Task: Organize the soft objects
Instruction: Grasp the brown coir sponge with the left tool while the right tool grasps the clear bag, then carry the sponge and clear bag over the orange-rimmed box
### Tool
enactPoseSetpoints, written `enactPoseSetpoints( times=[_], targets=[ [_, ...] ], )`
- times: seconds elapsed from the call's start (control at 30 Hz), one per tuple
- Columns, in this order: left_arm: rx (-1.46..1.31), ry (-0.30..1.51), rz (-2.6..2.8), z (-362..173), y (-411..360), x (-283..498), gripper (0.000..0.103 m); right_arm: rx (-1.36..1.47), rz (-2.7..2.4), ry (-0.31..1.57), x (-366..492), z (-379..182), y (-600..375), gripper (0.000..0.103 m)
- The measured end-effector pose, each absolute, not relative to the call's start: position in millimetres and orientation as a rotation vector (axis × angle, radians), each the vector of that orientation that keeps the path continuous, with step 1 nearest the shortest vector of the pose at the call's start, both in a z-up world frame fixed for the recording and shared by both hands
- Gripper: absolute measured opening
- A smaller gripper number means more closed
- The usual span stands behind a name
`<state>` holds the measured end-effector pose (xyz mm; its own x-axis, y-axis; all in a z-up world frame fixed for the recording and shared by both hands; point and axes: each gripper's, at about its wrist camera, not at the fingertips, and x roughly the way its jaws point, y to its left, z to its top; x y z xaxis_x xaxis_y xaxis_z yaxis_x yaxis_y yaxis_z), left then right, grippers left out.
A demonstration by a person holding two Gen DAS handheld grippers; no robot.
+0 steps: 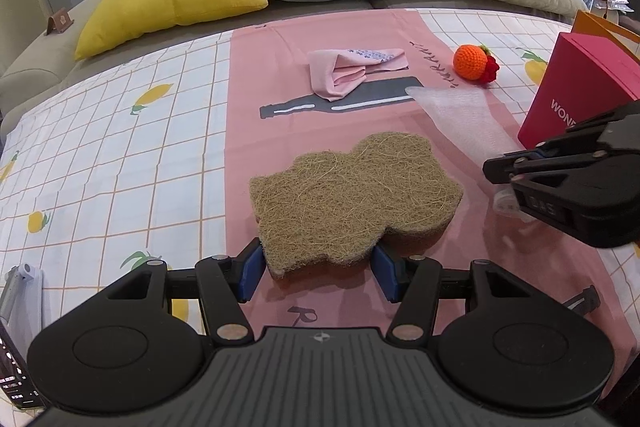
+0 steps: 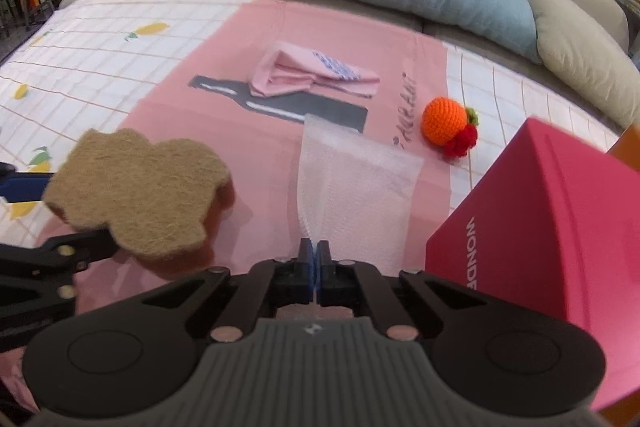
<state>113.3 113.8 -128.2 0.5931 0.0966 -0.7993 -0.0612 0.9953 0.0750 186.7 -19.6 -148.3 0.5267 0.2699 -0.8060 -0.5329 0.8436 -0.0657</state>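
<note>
— Left hand-held gripper (image 1: 318, 269)?
— Pinching the scouring sponge (image 1: 354, 201), lifted above the tabletop (image 1: 120, 147).
— Right hand-held gripper (image 2: 314, 269)?
— Pressed onto the foam sheet (image 2: 352, 187); red box (image 2: 560, 219) at 3 o'clock, lettering cut off.

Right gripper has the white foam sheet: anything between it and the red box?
Nothing visible. The right gripper is shut on the white foam sheet, and the red cardboard box stands directly to its right. The brown fibre scrub sponge in the left gripper sits on the opposite side.
</note>
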Motion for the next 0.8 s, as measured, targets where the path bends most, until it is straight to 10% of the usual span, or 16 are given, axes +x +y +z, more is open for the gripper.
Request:
enactPoseSetpoints(
  times=[0.8],
  targets=[
    [-0.021, 0.858, 0.083, -74.0, 89.8, 78.9, 0.065, -0.128, 0.578, 0.768, 122.2, -51.5, -81.1, 0.000]
  ],
)
